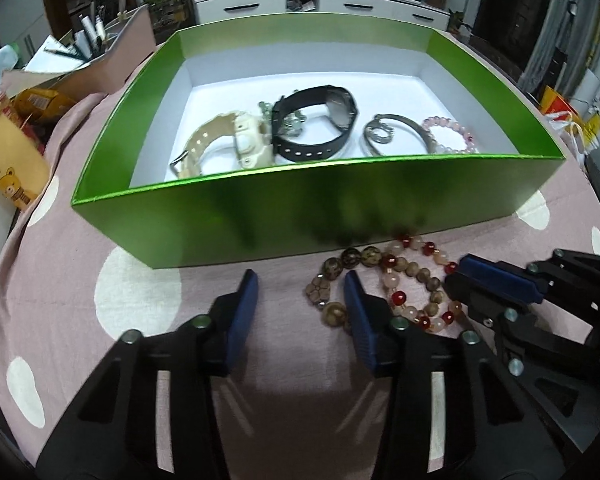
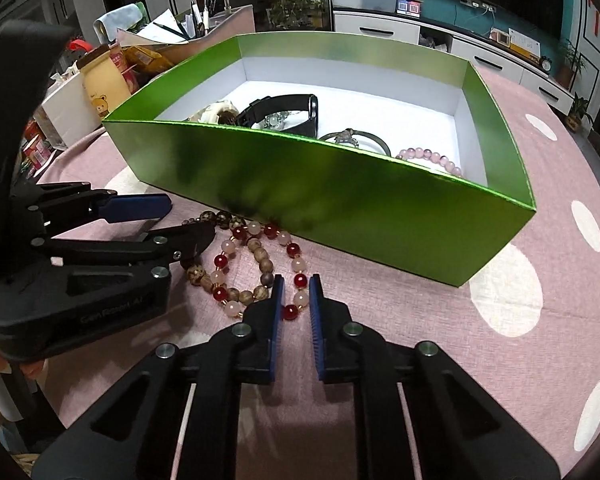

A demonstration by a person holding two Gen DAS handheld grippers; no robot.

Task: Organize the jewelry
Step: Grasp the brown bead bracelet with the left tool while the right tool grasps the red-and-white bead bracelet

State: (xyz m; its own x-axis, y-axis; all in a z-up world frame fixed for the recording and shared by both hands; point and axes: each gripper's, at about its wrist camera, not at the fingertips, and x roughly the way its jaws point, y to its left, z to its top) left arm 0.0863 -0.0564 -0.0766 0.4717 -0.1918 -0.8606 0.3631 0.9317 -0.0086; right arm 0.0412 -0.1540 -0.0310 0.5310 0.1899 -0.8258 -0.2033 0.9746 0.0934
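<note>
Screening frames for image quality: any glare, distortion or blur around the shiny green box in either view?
Left wrist view: fisheye bows the glossy green cardboard box; its front wall mirrors dark smudges above the red-and-pink beaded bracelet; edges vignetted. Right wrist view: the same dark reflections; pink dotted tablecloth evenly lit, beads sharp.

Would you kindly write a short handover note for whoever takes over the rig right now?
Left tongs: open over the edge of the brown bead bracelet, not gripping.
Right tongs: shut on the red-and-pale bead bracelet.
Both bracelets lie overlapped on the tablecloth in front of the green box.
Done: cream watch, black watch, metal bangle and pink bracelet are in the box.
Left: box these two bracelets.
</note>
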